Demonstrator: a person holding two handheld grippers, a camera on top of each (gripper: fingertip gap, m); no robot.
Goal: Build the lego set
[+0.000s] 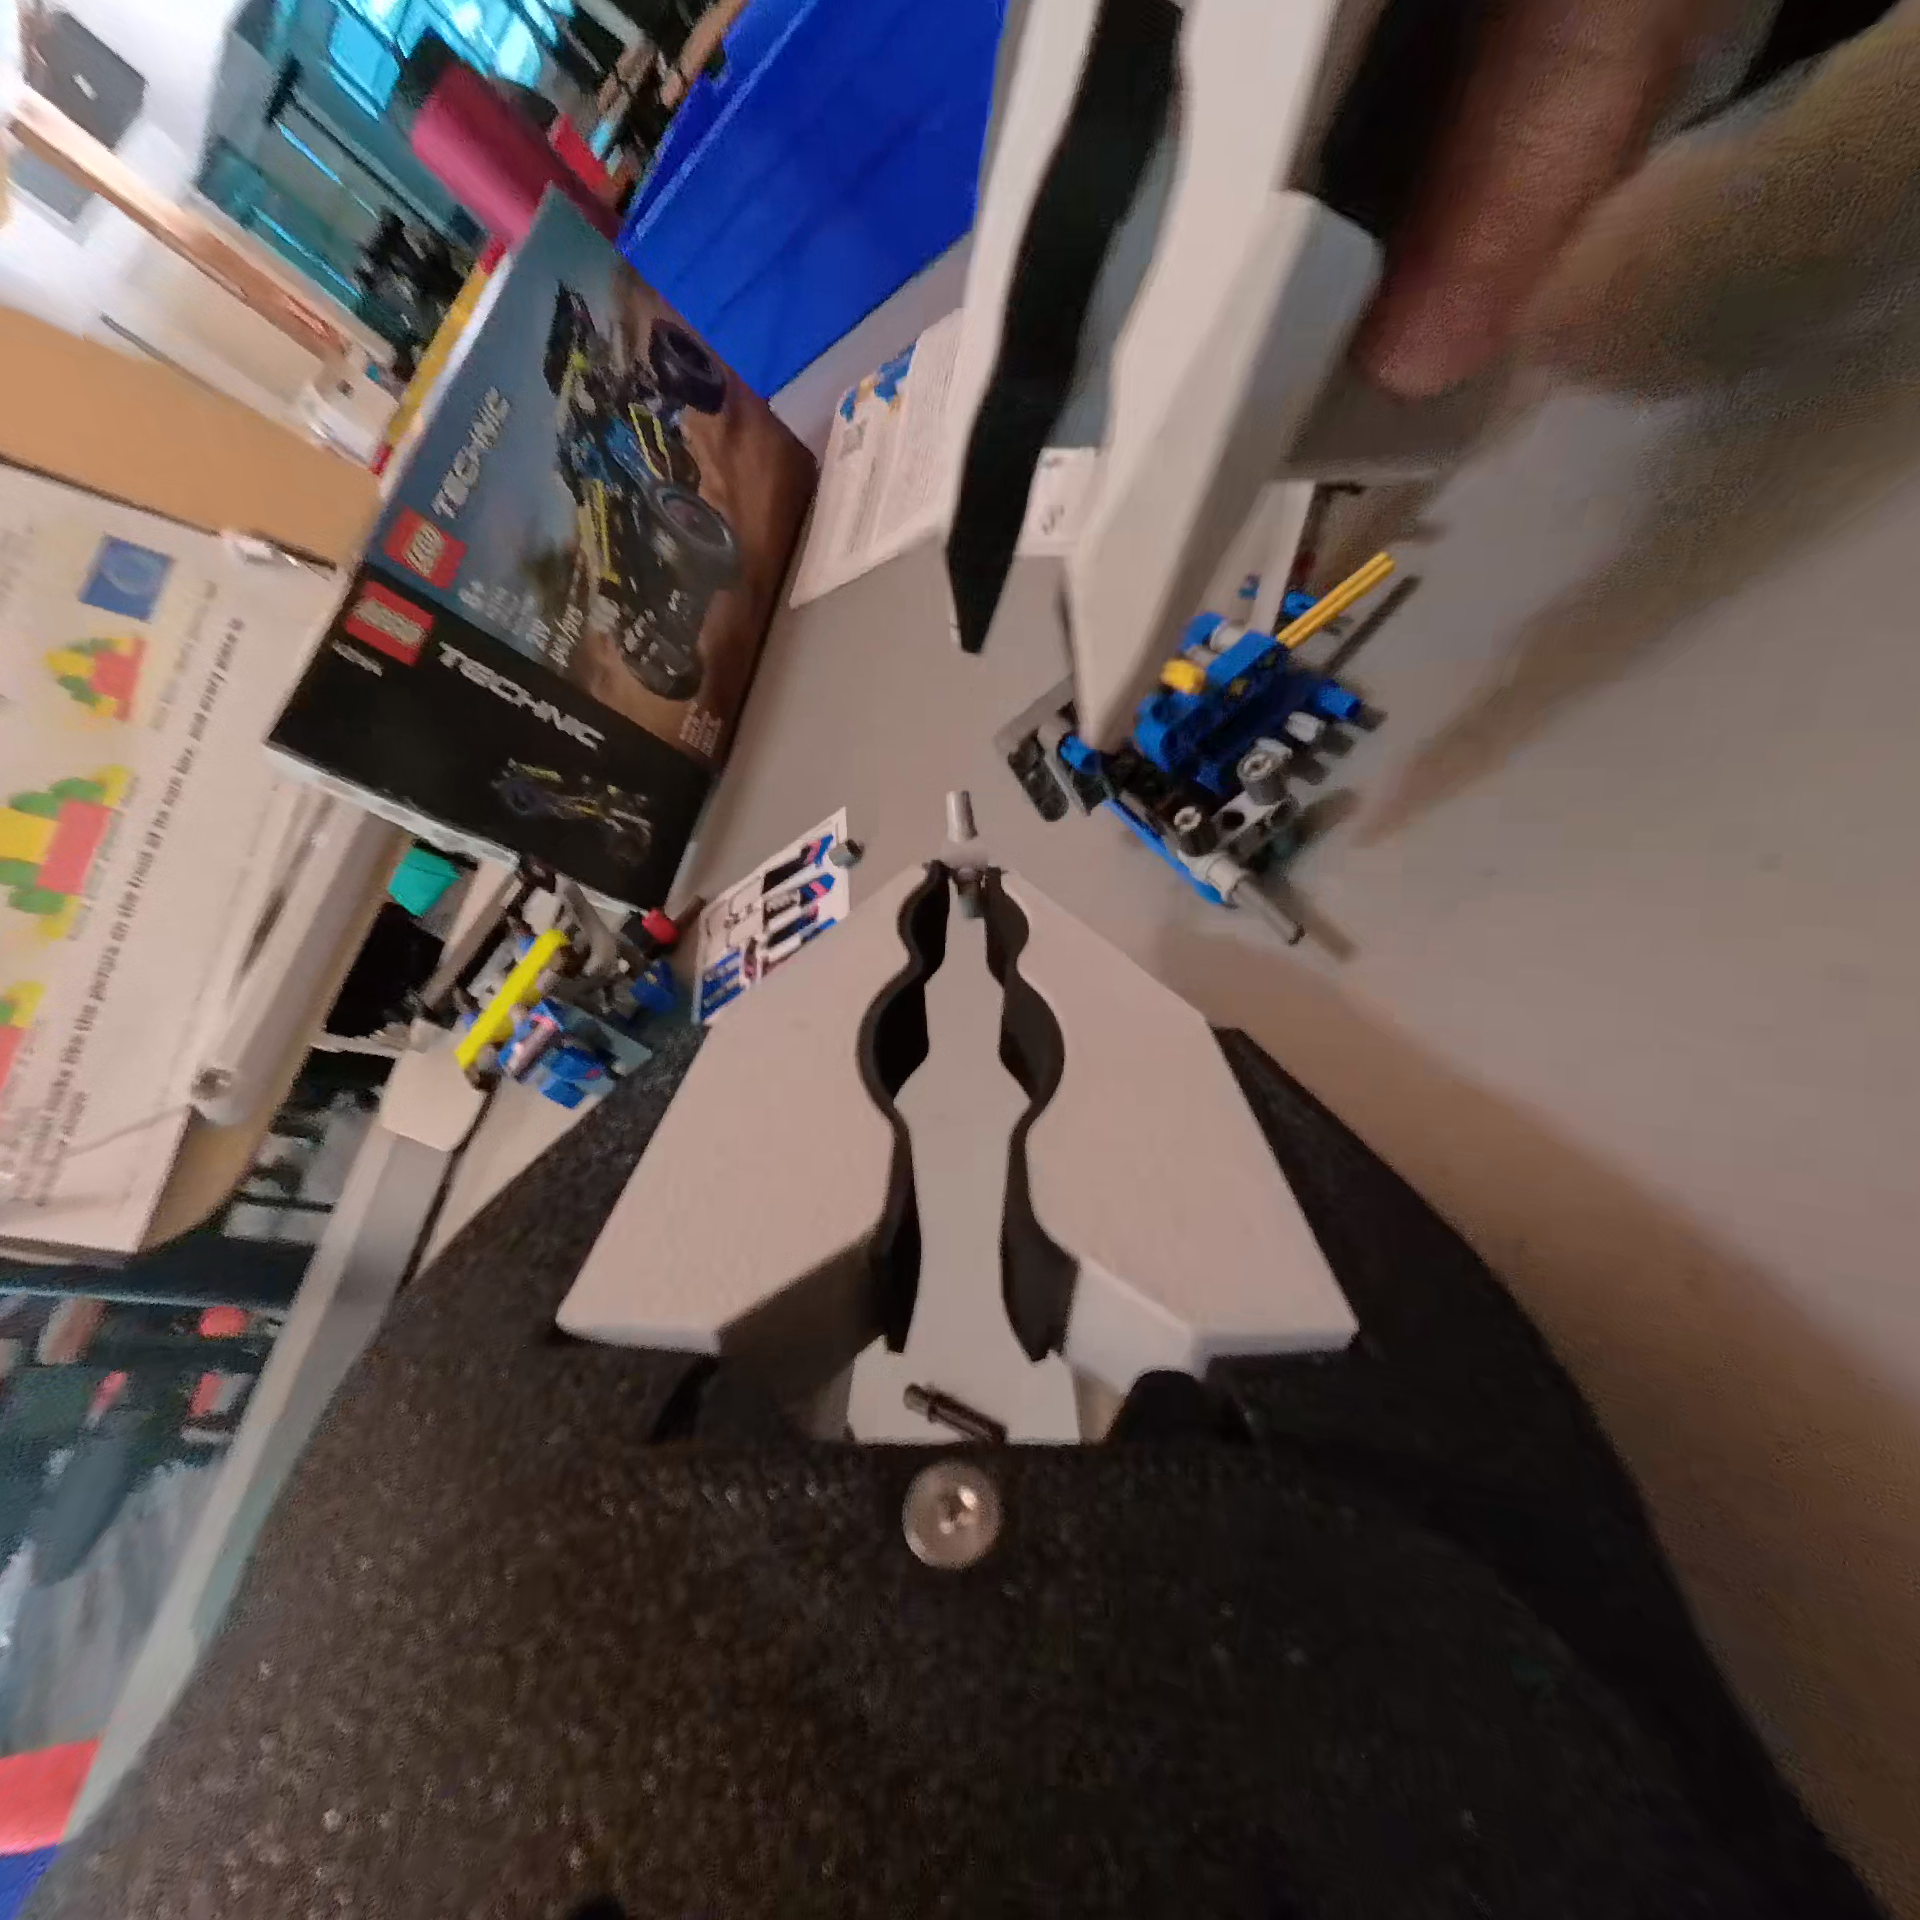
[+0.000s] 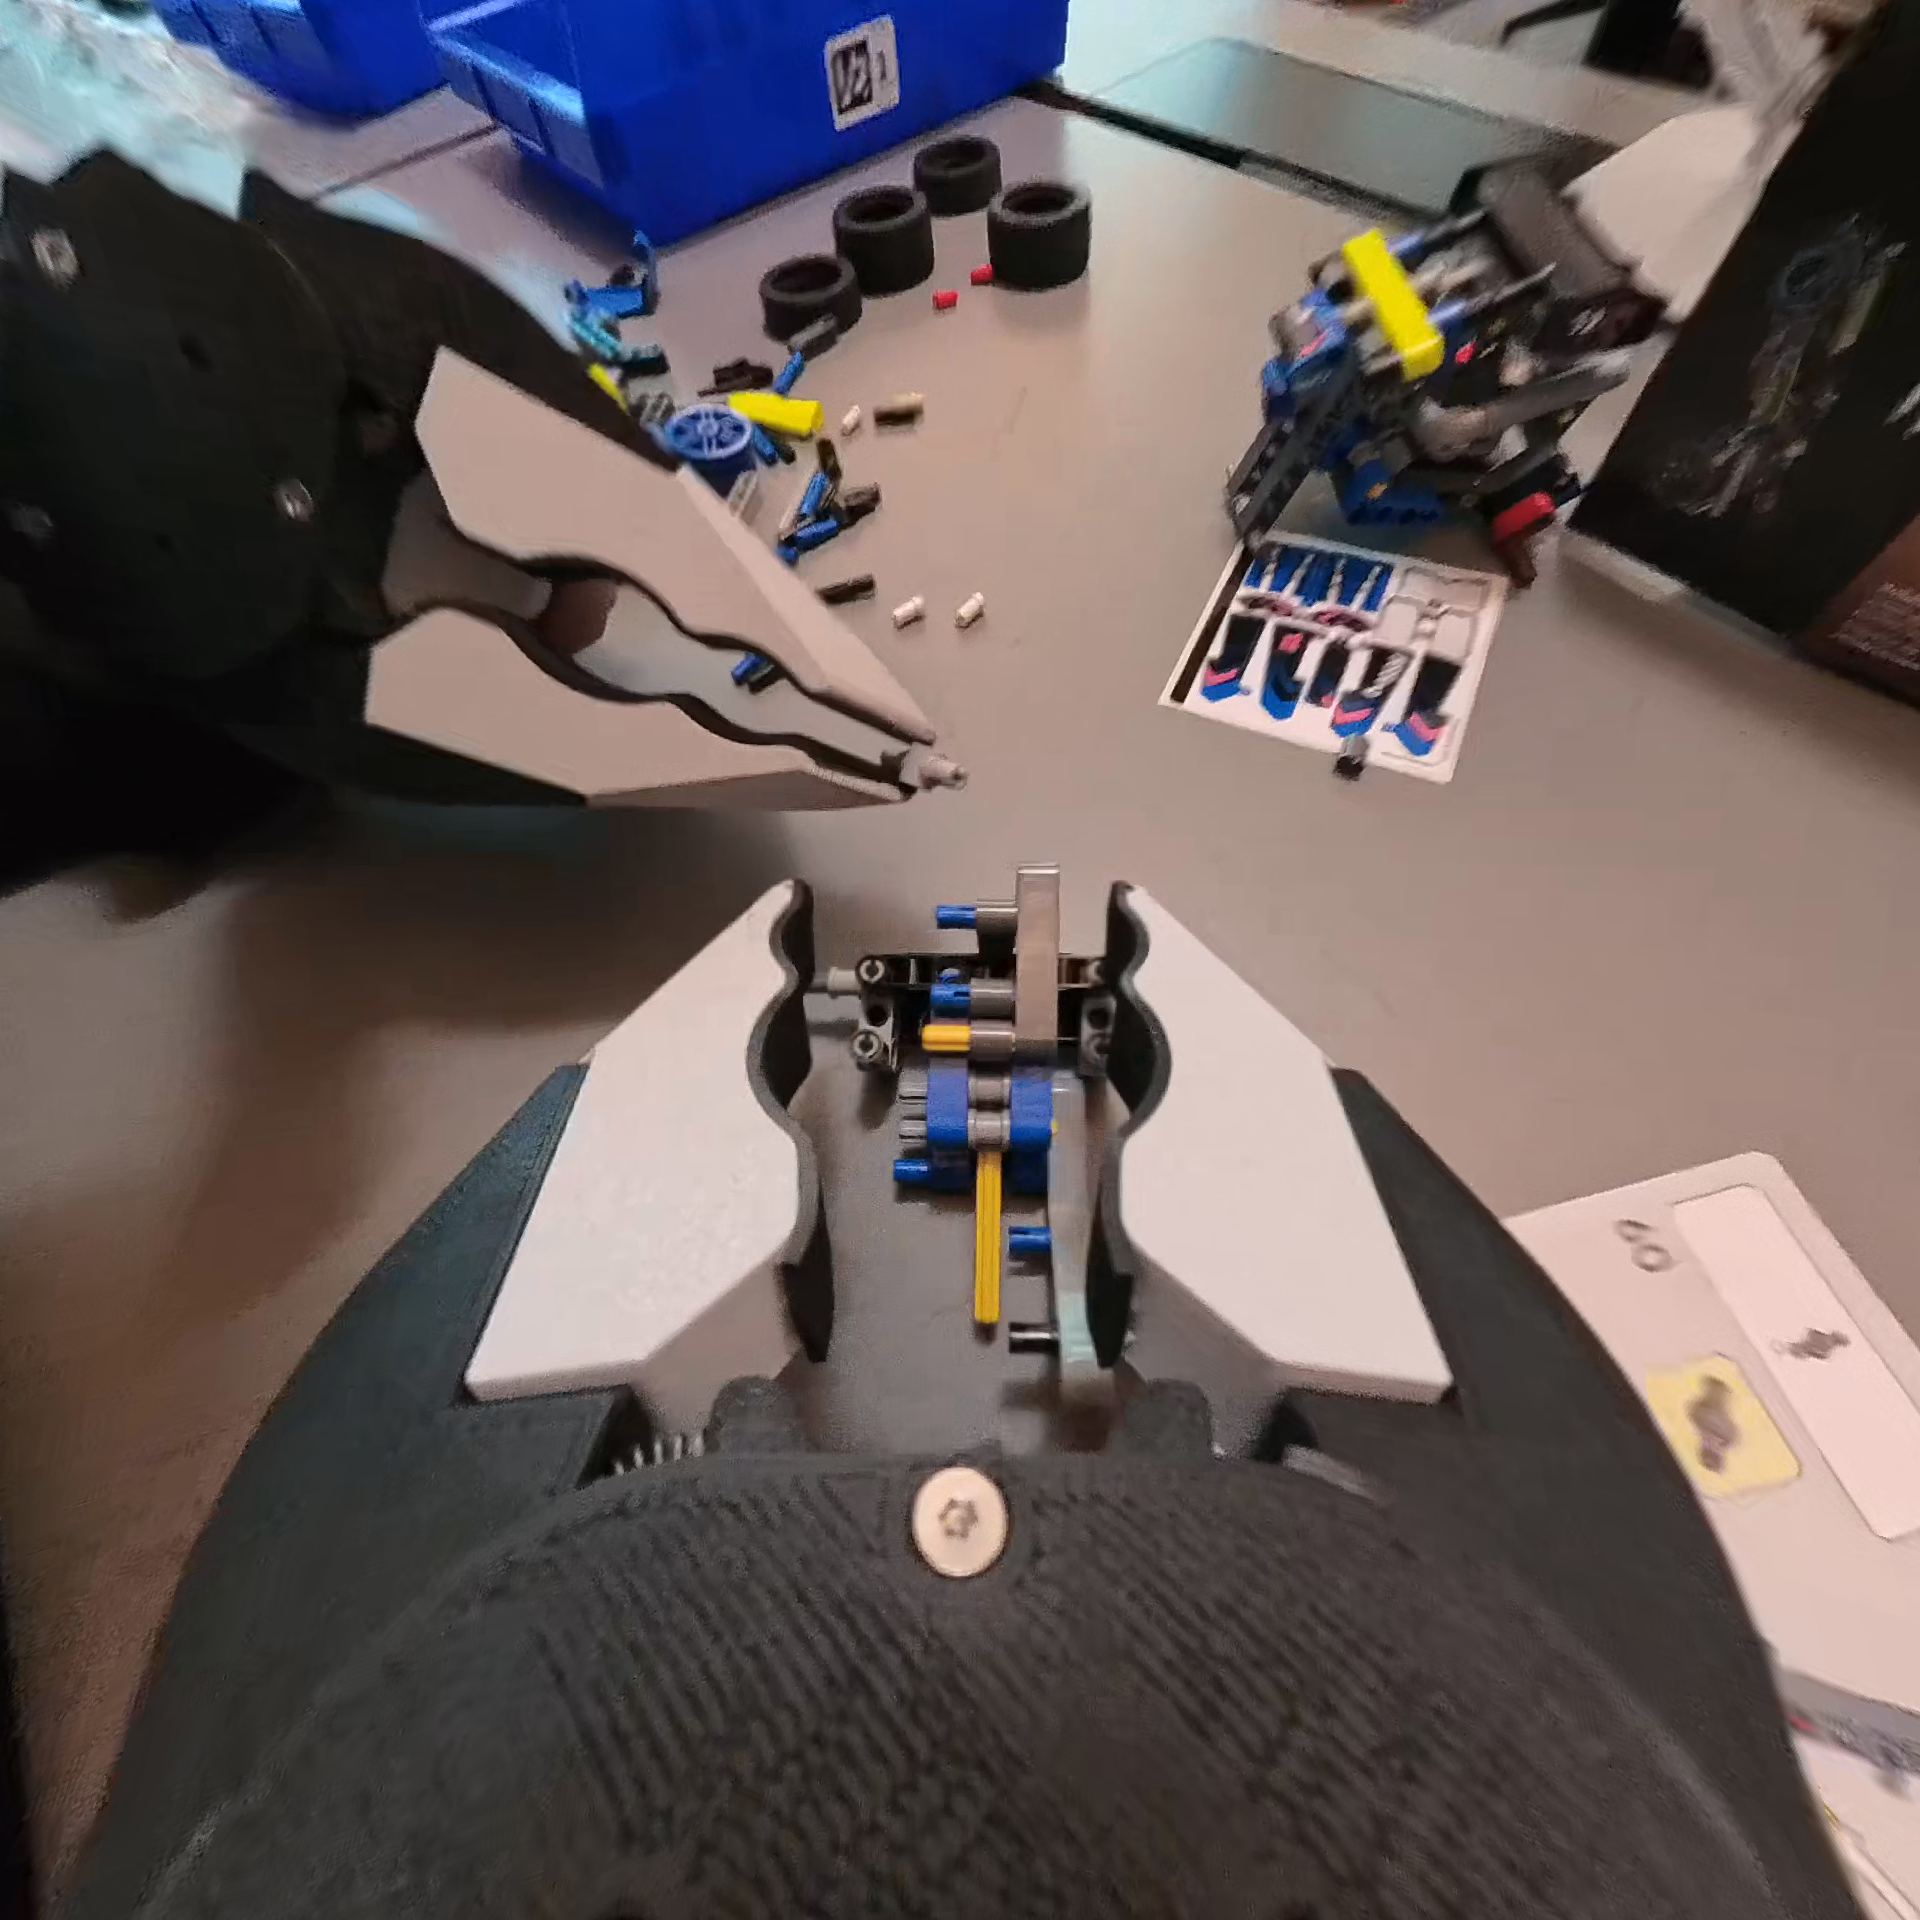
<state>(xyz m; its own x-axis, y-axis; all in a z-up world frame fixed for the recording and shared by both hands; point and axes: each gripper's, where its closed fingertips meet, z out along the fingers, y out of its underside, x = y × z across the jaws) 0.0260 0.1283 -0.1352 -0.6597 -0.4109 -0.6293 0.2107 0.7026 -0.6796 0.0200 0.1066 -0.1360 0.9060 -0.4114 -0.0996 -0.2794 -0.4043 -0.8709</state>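
Observation:
My left gripper is shut on a small grey pin at its fingertips. In the right wrist view it comes in from the left, with the pin sticking out just beyond and left of the assembly. My right gripper is shut on a blue, grey and black Technic assembly with a yellow axle, and holds it on the grey table. In the left wrist view this assembly sits under the right gripper's white finger, right of the pin.
Loose pins and parts and several black tyres lie ahead by a blue bin. A second blue and yellow assembly, a sticker sheet and the set's box are at right. An instruction booklet lies near right. My left and right fingertips are right by each other.

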